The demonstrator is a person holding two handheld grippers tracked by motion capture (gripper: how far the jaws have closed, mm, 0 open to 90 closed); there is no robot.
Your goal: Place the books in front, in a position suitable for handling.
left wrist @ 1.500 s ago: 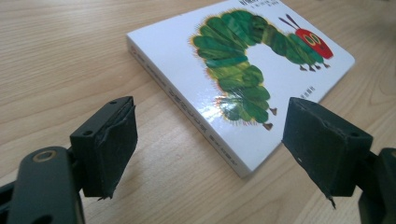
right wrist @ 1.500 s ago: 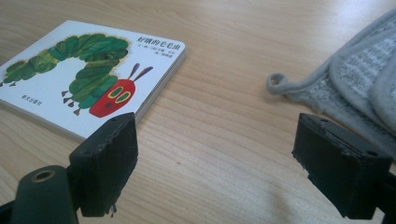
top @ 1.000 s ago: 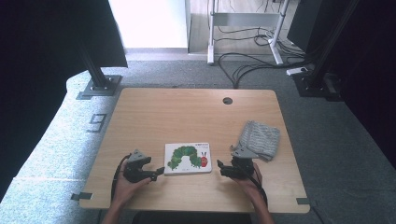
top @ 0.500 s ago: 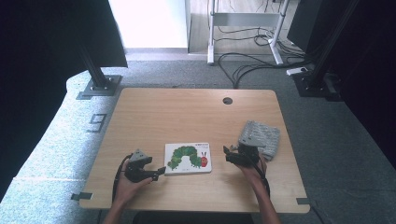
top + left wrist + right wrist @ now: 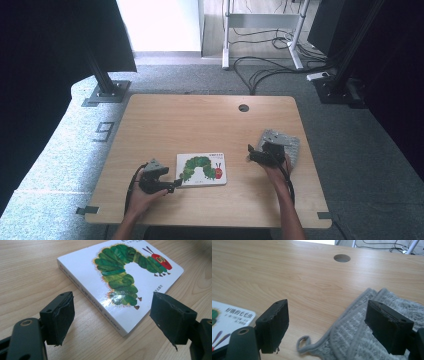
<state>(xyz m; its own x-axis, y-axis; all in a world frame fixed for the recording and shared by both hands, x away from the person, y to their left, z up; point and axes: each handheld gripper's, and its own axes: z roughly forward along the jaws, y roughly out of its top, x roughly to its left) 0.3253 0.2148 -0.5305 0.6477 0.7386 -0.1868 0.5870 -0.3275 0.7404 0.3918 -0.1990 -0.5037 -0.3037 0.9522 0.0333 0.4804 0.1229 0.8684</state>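
A: Left hand-held gripper [image 5: 113, 322]?
B: Sitting open, facing the white caterpillar-cover board book [image 5: 120, 280] lying mid-tabletop; best straddling its near corner squarely.
A: Right hand-held gripper [image 5: 332, 327]?
B: Gaping over the grey terry cloth [image 5: 372, 322]. Light wooden tabletop [image 5: 200, 125]; grey carpet [image 5: 350, 130] surrounding.

a "9" [image 5: 103, 132] is marked on the floor off the bench's left edge. the book [image 5: 227, 317] cover carries chinese characters reading "好饿的毛毛虫".
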